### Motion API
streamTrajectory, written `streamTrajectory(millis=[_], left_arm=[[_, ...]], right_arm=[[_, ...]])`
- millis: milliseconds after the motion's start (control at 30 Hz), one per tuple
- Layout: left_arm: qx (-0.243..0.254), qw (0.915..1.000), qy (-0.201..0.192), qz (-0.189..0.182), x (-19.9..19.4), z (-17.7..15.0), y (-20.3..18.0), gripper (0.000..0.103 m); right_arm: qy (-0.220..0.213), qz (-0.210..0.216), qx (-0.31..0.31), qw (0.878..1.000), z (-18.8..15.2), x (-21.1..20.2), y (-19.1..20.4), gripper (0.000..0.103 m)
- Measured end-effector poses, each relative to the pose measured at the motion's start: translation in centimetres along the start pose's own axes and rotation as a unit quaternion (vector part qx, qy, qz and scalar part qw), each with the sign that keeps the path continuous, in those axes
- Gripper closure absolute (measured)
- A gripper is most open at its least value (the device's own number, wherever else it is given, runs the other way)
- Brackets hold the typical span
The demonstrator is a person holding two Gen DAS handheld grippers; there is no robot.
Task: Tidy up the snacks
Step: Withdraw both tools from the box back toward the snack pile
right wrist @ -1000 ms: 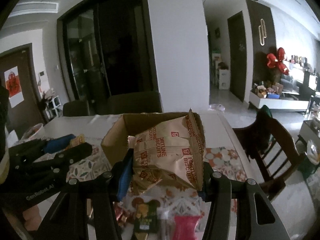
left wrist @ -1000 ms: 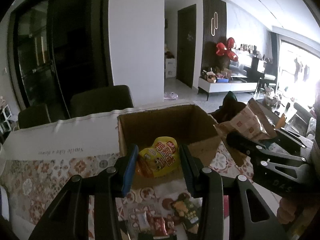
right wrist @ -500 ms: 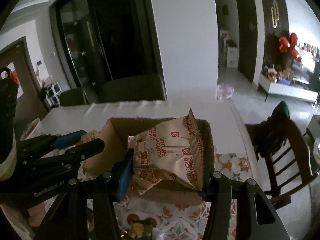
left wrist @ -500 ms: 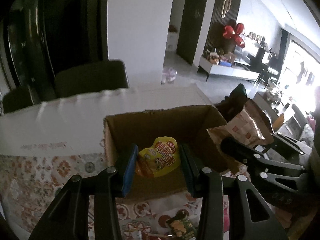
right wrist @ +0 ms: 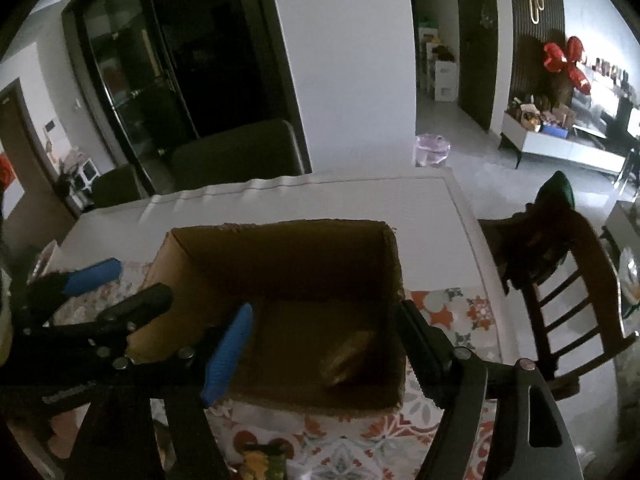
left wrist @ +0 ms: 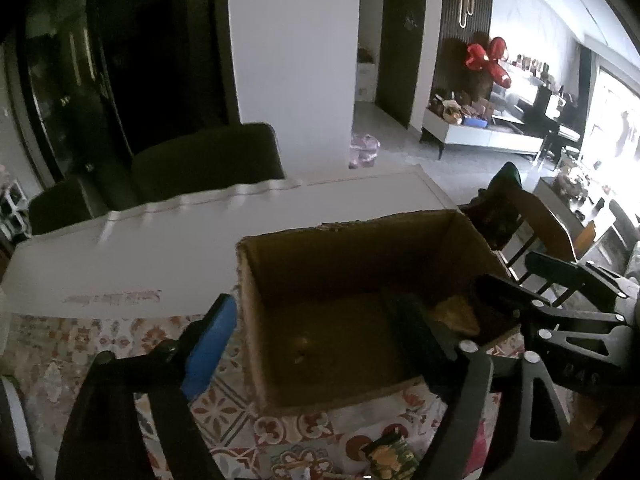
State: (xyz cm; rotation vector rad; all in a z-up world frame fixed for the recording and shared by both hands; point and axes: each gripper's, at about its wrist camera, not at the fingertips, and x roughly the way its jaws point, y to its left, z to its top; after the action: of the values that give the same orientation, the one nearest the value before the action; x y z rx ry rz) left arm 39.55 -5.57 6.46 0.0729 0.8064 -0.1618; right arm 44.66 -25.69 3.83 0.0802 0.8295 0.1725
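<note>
An open cardboard box (left wrist: 352,264) stands on the patterned tablecloth. My left gripper (left wrist: 312,340) hangs over the box's near left part. Its jaws are opening and nothing is between them. The yellow packet it carried is out of sight. My right gripper (right wrist: 326,348) is over the box (right wrist: 280,256) too, jaws opening and empty. The tan biscuit packet (right wrist: 348,356) lies on the box floor below it and shows as a brown shape (left wrist: 456,314) in the left wrist view. Each gripper appears in the other's view: the right gripper (left wrist: 560,320) and the left gripper (right wrist: 116,292).
Loose snack packets (left wrist: 388,454) (right wrist: 260,462) lie on the tablecloth in front of the box. A white cover (left wrist: 160,256) spans the far half of the table. Dark chairs (left wrist: 204,160) stand behind it, and a wooden chair (right wrist: 560,280) is to the right.
Both grippers moved forward over the box and opened. The yellow packet left the left jaws and the biscuit packet left the right jaws and now lies in the box.
</note>
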Motion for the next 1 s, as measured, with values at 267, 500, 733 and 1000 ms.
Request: streamTrajectory(millis=[267,500,733,1000], left_arm=[[0.004,0.9976,-0.061,0.032,-4.9,-2.5,0.5,0.010],[0.012,0.9952,-0.097,0.011,-9.2,-4.9,0.8,0.008],[0.016,0.9921,-0.123,0.015,-12.5,-7.8,1.1,0.006],[0.011,0.9894,-0.140,0.038,-14.5,-12.1,2.3,0.006]], right_arm=[[-0.058,-0.034,-0.010,0.998,-2.3,-4.4,1.0,0.025],[-0.104,-0.016,-0.020,0.994,-5.2,-8.9,3.2,0.025],[-0.130,0.000,-0.019,0.991,-8.0,-11.7,4.6,0.025],[-0.157,-0.003,-0.025,0.987,-11.7,-13.7,6.7,0.025]])
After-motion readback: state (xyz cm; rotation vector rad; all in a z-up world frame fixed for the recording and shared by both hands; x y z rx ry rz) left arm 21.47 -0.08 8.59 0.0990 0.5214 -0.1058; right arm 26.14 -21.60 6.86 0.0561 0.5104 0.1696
